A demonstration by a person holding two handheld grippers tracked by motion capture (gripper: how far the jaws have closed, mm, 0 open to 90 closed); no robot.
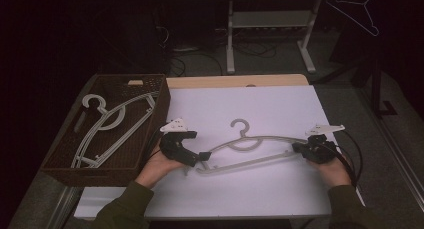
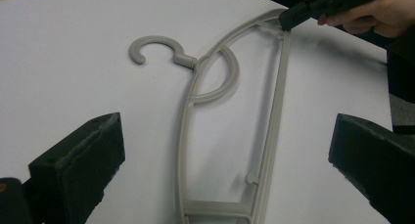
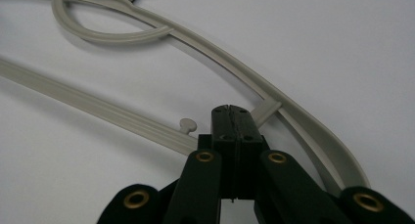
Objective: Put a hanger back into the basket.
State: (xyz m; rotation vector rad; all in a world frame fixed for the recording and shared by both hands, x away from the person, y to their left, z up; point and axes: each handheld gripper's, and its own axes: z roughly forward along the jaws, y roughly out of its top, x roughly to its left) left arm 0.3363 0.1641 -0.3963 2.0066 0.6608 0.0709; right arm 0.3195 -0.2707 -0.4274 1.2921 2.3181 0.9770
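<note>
A grey plastic hanger [image 1: 250,139] lies flat on the white table top [image 1: 260,194], hook pointing away from me. My left gripper [image 1: 202,156] is at its left end. In the left gripper view the jaws stand wide apart, the end of the hanger [image 2: 183,131] lies on the table between them, and the pads do not touch it. My right gripper [image 1: 296,148] is at the hanger's right end. Its jaws [image 3: 230,111] are pressed together over the corner of the hanger [image 3: 235,62], with nothing seen between the pads. The right gripper [image 2: 286,21] tip shows against that far corner.
A dark woven basket [image 1: 127,79] stands on the left part of the table and holds several pale hangers [image 1: 107,121]. A white wire hanger [image 1: 357,11] hangs at the far right. Another table's frame [image 1: 230,39] stands on the floor behind.
</note>
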